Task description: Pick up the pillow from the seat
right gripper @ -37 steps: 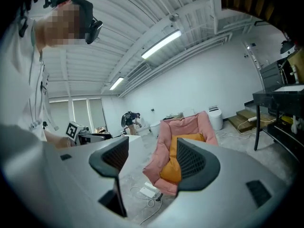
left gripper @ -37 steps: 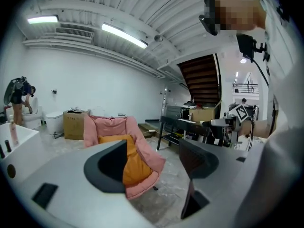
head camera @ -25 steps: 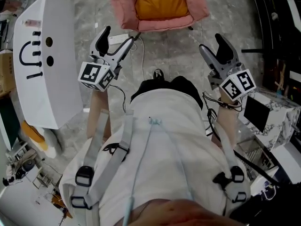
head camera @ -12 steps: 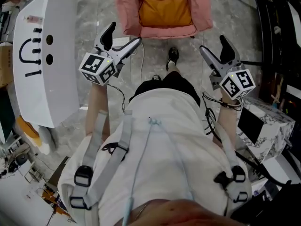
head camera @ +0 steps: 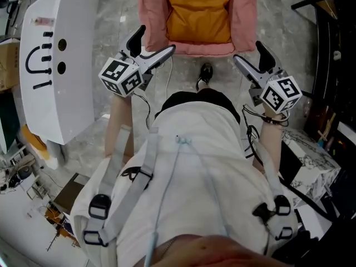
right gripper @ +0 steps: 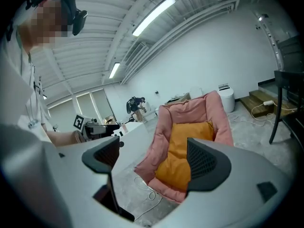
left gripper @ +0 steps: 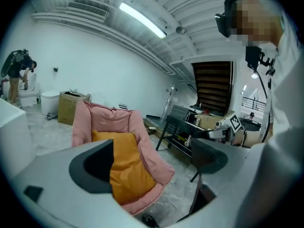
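Note:
An orange pillow (head camera: 197,10) lies in the seat of a pink padded chair (head camera: 245,21) at the top middle of the head view. My left gripper (head camera: 154,42) hovers just short of the chair's front left corner; its jaws are opening and nothing is between them. At the front right corner my right gripper (head camera: 248,52) stands open and empty. In the left gripper view the pillow (left gripper: 126,167) shows past the left gripper (left gripper: 152,160), well ahead of it. The right gripper view frames the pillow (right gripper: 178,151) between the right gripper's (right gripper: 152,160) spread jaws, still at a distance.
A white panel with black marks (head camera: 53,65) stands at the left. A white cable (head camera: 167,77) trails on the floor by the chair. Dark furniture frames (head camera: 328,38) and a marbled box (head camera: 311,154) crowd the right. My shoe (head camera: 205,71) is just before the chair.
The chair and pillow have drawn nearer as I stepped forward. Both grippers moved up to the chair's front edge, and their jaws spread wider.

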A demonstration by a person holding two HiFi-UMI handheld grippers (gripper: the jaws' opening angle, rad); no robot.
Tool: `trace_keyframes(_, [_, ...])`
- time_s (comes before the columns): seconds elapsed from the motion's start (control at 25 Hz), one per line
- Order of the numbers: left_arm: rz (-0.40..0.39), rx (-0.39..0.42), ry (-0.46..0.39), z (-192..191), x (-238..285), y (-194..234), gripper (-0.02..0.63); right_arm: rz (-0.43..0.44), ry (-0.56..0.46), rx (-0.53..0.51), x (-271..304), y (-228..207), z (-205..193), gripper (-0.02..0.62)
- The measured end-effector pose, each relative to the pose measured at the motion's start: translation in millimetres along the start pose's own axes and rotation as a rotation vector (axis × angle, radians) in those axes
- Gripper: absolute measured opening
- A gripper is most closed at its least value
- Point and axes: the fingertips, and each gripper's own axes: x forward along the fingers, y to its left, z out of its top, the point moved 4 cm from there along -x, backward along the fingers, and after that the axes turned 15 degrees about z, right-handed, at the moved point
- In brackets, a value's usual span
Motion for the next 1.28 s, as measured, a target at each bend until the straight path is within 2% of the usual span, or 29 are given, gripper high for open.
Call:
trace_keyframes(0.28, [0.082, -0.027, 0.044, -1.7, 61.0, 0.4, 0.497, 0.067, 0.059, 0.065, 3.3, -78.0, 5.0, 0.423])
trace_keyframes(0.52, [0.115, -0.128, 0.077, -8.4, 94.0, 12.7, 0.499, 0.082, 0.075, 0.118, 20.5, -131.6, 0.1, 0.423])
trace_keyframes(0.64, [0.134, -0.132, 0.125, -22.0, 107.7, 25.6, 0.499, 0.073, 0.076, 0.175, 33.7, -155.5, -13.9, 0.423])
trace_keyframes(0.8, [0.109, -0.220, 0.134, -27.3, 129.3, 41.6, 0.499, 0.069, 0.065, 0.260, 44.8, -180.7, -27.5, 0.423])
trace_keyframes(0.96, [0.113, -0.174, 0.189, -50.1, 160.5, 58.8, 0.500, 0.036, 0.075, 0.289, 56.5, -216.1, -44.8, 0.423])
trace_keyframes(1.12, [0.139, -0.271, 0.181, -71.9, 188.5, 94.2, 0.506, 0.000, 0.019, 0.329, 80.0, -250.3, -50.4, 0.424])
trace_keyframes(1.28, [0.147, -0.315, 0.209, -100.5, 214.1, 115.8, 0.509, -0.042, 0.046, 0.348, 95.0, -276.2, -70.1, 0.424])
